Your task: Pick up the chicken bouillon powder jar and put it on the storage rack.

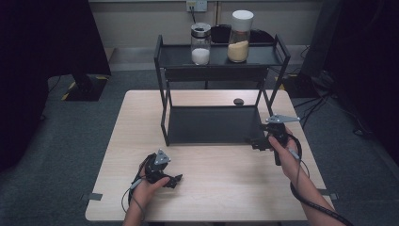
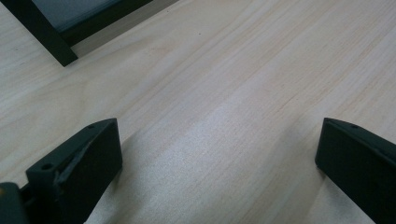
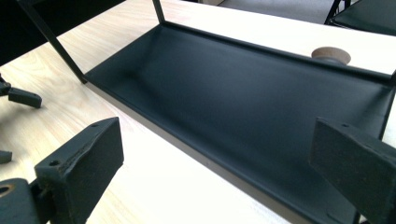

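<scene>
Two handheld black grippers are standing wide open, gripping nothing, we note. We are holding the left gripper low over the pale wooden table, near left. We are keeping the right gripper just beside the black metal two-tier rack's lower tray.

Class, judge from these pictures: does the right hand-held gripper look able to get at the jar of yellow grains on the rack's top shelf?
Probably yes. The right hand-held gripper is open beside the rack, and the yellow-grain jar stands uncovered on the top shelf, apart from the white-powder jar. The hand must lift over the shelf's low rim.
</scene>
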Demonstrator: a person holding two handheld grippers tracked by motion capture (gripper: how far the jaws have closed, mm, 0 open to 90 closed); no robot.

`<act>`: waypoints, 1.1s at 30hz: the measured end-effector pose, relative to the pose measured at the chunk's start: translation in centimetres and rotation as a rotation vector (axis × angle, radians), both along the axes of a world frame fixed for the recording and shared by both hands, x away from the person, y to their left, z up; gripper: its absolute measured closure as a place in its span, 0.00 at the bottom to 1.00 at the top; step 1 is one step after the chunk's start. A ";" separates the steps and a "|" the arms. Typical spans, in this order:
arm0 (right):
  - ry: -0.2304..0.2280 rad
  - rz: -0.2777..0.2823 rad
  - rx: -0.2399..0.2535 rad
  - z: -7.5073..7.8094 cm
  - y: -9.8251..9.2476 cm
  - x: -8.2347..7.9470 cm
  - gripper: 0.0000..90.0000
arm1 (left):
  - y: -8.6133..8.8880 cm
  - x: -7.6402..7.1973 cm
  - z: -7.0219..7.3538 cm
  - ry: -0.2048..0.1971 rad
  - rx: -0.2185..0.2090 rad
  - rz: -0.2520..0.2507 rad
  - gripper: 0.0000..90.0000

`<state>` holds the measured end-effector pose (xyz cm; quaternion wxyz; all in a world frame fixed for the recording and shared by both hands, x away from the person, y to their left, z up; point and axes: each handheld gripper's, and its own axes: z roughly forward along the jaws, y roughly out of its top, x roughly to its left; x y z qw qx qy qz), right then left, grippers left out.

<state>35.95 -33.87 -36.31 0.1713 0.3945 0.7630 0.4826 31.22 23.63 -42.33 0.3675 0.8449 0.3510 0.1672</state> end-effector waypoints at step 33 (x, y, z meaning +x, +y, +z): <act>0.021 -0.031 -0.065 -4.5 -3.1 -3.6 0.02 | 0.0 0.0 0.0 0.000 0.001 0.000 0.00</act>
